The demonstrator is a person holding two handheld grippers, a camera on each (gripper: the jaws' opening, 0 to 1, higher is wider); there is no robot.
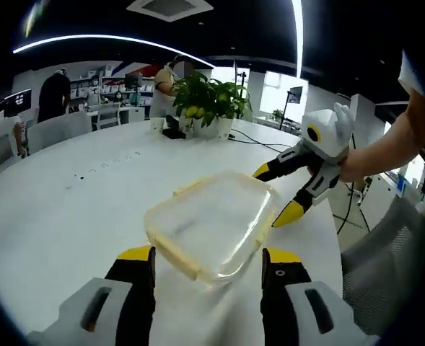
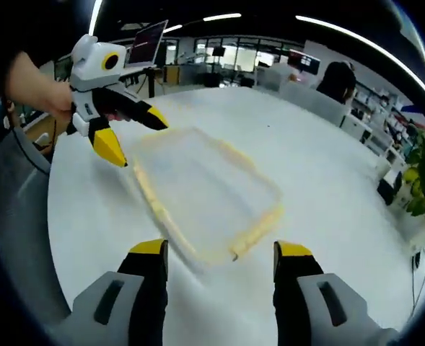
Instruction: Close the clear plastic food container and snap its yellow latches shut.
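Observation:
A clear plastic container [image 1: 211, 222] with a pale yellow rim lies flat on the white table [image 1: 68, 209]. In the left gripper view my left gripper [image 1: 210, 259] stands open, and the container's near corner sits just ahead of its yellow-tipped jaws. My right gripper [image 1: 275, 193], held by a hand, hovers open at the container's far right edge. In the right gripper view the container [image 2: 205, 191] is blurred. It lies in front of my open right gripper [image 2: 221, 252], with the left gripper [image 2: 136, 138] open at its far left corner.
A potted plant [image 1: 208, 101] and cables stand at the table's far edge. Grey chairs [image 1: 385, 267] ring the table, and people sit or stand at desks beyond it. The table edge [image 2: 60, 238] runs close on the left of the right gripper view.

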